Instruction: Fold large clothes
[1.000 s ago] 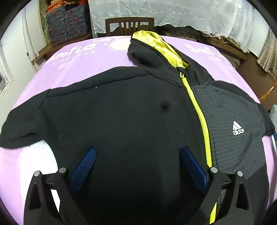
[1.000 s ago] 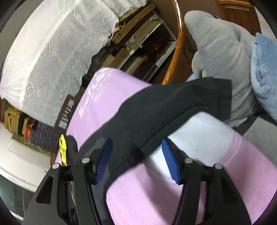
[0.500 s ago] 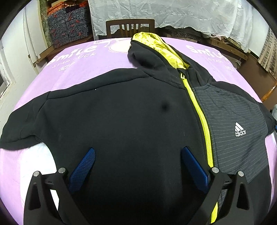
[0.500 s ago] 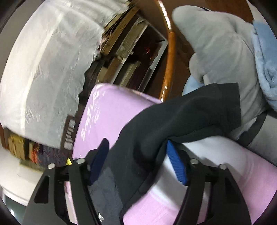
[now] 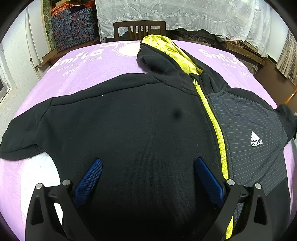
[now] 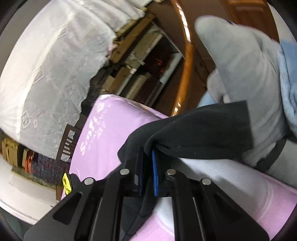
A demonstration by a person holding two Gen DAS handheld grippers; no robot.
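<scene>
At the bottom of the left wrist view the left gripper [image 5: 146,176] stands with its blue pads [image 5: 89,180] wide apart and nothing between them, poised over the black hoodie [image 5: 130,129], whose lower hem is cut off by the frame edge and hidden behind the gripper's black arms. The hoodie lies front up across the purple cloth [image 5: 83,66], filling the middle of the frame; its yellow zipper [image 5: 215,129] runs from centre right down to the lower right, where it passes behind the gripper frame. The left-side sleeve [image 5: 16,146] reaches the left edge and is cut off there, so its cuff cannot be seen. To the right of the zipper a grey striped panel carries a white logo [image 5: 256,139]. Farther up, the hood with its yellow lining [image 5: 174,53] points toward the top centre, and beyond it a wooden chair back [image 5: 139,29] stands half covered by a white lace cloth [image 5: 185,16]. In the right wrist view the right gripper [image 6: 148,172] has just been closing and now pinches a fold of the hoodie's other sleeve [image 6: 204,133] between its pads; the left pad is mostly buried in black fabric, only the blue edge of the right one showing. The cuff end hangs free toward centre right, in front of a grey garment [image 6: 246,70] that is blurred. The upper part of this view is smeared, so the shelves there are hard to make out.
</scene>
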